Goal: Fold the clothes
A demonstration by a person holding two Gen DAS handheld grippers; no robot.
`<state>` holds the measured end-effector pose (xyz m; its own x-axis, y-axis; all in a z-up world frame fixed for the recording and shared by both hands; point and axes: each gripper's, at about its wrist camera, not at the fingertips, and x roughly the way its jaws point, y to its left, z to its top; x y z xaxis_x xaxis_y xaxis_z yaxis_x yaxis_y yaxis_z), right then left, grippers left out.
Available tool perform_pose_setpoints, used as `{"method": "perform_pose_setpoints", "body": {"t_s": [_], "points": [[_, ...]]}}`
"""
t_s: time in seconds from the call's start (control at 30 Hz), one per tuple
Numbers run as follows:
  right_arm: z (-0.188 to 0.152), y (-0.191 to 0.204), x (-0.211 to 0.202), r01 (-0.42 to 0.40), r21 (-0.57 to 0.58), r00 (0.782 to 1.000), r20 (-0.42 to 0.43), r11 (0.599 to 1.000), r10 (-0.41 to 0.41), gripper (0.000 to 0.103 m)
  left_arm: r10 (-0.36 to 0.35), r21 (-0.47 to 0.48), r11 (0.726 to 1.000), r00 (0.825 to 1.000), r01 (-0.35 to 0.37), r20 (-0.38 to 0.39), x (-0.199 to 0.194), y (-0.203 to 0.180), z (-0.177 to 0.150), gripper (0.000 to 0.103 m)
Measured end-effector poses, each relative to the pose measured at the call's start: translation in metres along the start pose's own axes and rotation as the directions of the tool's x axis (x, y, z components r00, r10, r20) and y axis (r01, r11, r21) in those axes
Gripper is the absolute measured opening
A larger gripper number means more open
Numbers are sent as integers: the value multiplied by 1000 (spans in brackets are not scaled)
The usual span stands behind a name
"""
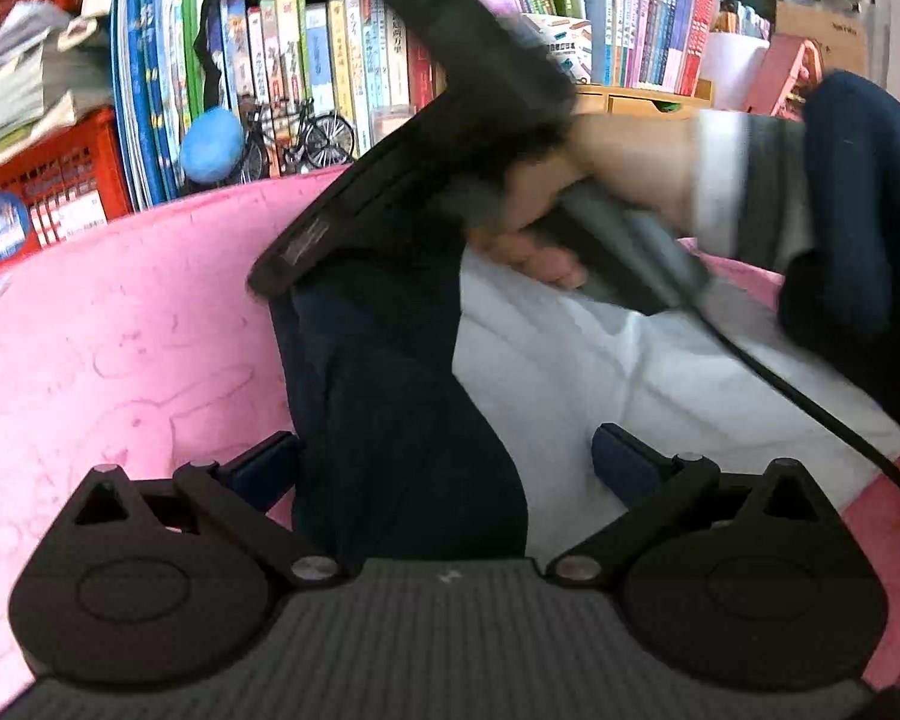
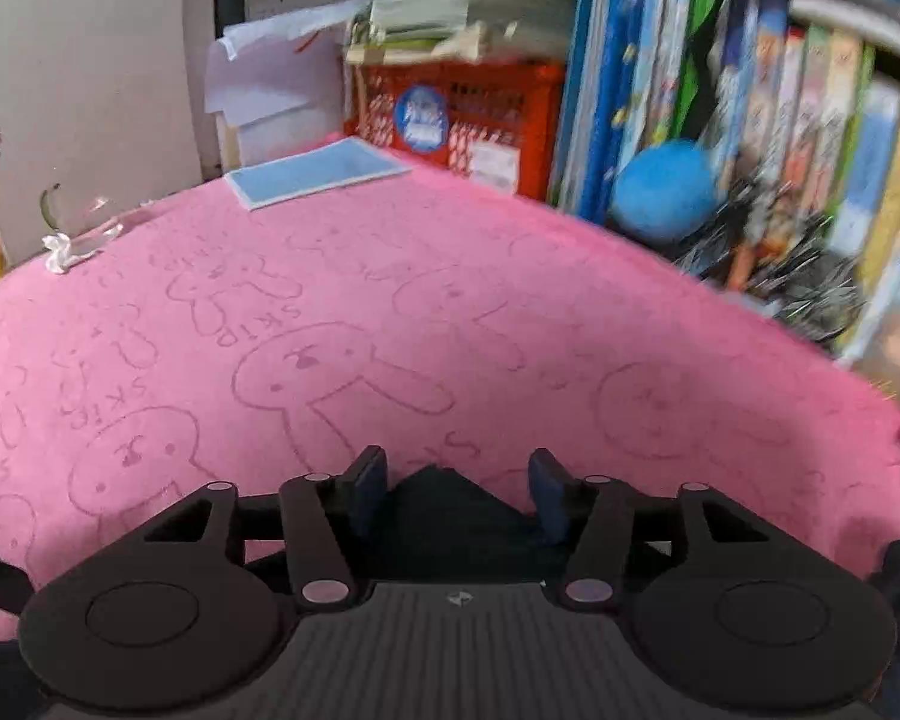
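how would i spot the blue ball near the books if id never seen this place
Start at the pink blanket covering the table, then follow its far edge to the row of upright books. The blue ball sits at their foot beside a miniature black bicycle: the only round, fuzzy, plain blue thing there.

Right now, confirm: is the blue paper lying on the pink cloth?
Yes, the blue paper lies flat on the pink cloth near its far edge.

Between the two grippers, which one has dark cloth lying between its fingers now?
Both do, but only the right gripper has nothing else there: a dark navy cloth peak. The left gripper, wider open, also spans the white part.
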<state>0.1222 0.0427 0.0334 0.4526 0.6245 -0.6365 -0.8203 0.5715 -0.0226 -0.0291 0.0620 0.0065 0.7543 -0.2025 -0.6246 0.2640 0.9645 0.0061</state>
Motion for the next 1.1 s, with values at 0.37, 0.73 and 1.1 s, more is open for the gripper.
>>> {"method": "perform_pose_setpoints", "body": {"t_s": [0.37,0.73,1.1], "points": [[-74,-64,-101,440,353,890,-49,825,-454,24,-10,-10,1000,1000,10,-2,5,5,2,103],[-83,-139,-30,564,366,819,-132,740,-559,14,19,23,1000,1000,-19,17,-6,-7,-1,103],[-86,-124,-85,550,310,833,-140,776,-535,59,2,3,1000,1000,-2,9,-6,-5,-1,103]]}}
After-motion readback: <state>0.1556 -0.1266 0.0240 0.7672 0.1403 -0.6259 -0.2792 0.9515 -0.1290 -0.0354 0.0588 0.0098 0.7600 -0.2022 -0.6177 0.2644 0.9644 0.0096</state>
